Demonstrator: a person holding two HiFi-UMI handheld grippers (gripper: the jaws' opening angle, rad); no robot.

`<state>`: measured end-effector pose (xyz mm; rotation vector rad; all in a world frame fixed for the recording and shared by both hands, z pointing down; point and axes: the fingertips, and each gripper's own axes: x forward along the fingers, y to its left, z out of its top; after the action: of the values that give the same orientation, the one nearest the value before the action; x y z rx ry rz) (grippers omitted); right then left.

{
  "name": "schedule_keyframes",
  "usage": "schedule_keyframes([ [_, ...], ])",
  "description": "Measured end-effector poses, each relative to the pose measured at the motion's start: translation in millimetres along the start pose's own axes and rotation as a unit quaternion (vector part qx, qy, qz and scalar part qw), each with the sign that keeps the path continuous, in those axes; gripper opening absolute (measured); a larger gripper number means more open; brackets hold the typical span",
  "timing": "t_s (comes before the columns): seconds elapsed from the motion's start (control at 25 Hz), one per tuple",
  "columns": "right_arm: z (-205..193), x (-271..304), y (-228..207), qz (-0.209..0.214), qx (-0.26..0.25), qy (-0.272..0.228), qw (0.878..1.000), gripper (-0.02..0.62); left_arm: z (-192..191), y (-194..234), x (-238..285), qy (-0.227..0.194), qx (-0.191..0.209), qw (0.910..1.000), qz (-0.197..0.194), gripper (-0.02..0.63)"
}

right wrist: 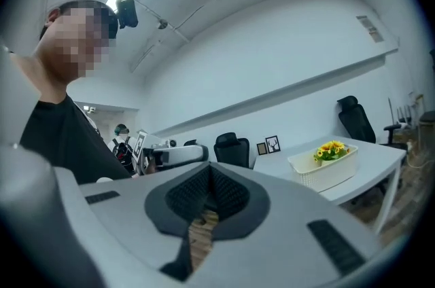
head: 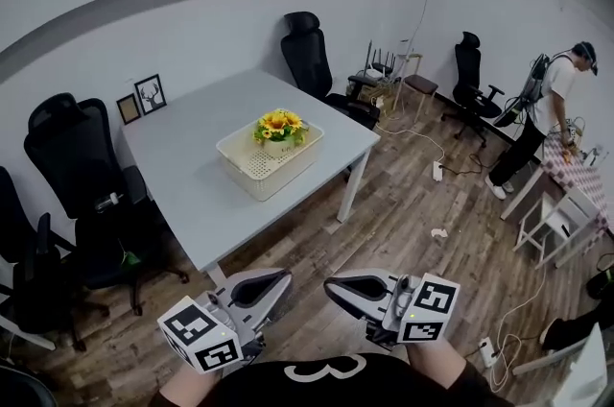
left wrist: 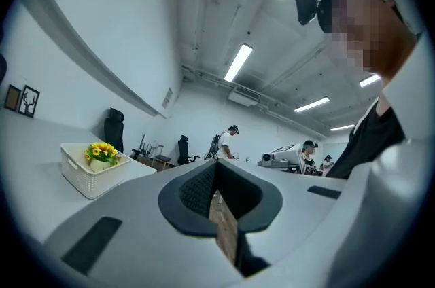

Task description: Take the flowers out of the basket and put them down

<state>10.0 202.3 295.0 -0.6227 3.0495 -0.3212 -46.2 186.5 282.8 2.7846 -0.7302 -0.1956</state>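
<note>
A bunch of yellow flowers (head: 280, 124) in a small white pot stands inside a white perforated basket (head: 259, 167) in the middle of the grey table (head: 192, 175). Both grippers hang low near my body, well short of the table's front corner. My left gripper (head: 284, 279) is shut with nothing in it, and my right gripper (head: 330, 285) is shut and empty too; their tips face each other. The left gripper view shows its closed jaws with the flowers (left wrist: 102, 152) and basket (left wrist: 83, 179) far off at the left. The right gripper view shows the flowers (right wrist: 331, 150) and basket (right wrist: 325, 172) at the right.
Two small picture frames (head: 140, 100) stand at the table's back edge. Black office chairs (head: 72, 165) ring the table, one (head: 309, 59) behind it. A person (head: 542, 112) stands at the far right by another table. Cables and a power strip (head: 436, 170) lie on the wooden floor.
</note>
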Motion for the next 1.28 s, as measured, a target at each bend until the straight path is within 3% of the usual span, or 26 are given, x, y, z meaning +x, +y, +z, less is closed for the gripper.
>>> schedule_keyframes([
  [0.08,2.7,14.2,-7.4,-0.004,0.006,0.000,1.000,0.008,9.2,21.2,-5.7,-0.014,-0.009,0.9998,0.008,0.012],
  [0.28,6.7,50.3,-17.8,-0.013,0.011,0.002,1.000,0.008,14.4,55.3,-15.7,-0.003,-0.009,0.9999,-0.008,0.012],
  [0.4,-1.4,65.4,-21.9,-0.016,0.011,0.011,1.000,0.008,11.4,71.0,-19.1,-0.007,-0.032,0.9992,-0.022,0.012],
  [0.72,-7.0,76.2,-54.2,-0.020,0.026,0.012,0.999,0.008,-1.3,102.2,-1.8,0.010,-0.040,0.9991,-0.010,0.012],
  [1.04,4.3,86.7,-137.7,0.002,0.044,-0.001,0.999,0.008,4.4,152.2,47.8,0.035,-0.032,0.9984,0.032,0.012],
  [1.28,22.9,88.8,-221.3,0.028,0.052,-0.007,0.998,0.008,9.9,202.7,119.7,0.052,-0.017,0.9967,0.060,0.012],
])
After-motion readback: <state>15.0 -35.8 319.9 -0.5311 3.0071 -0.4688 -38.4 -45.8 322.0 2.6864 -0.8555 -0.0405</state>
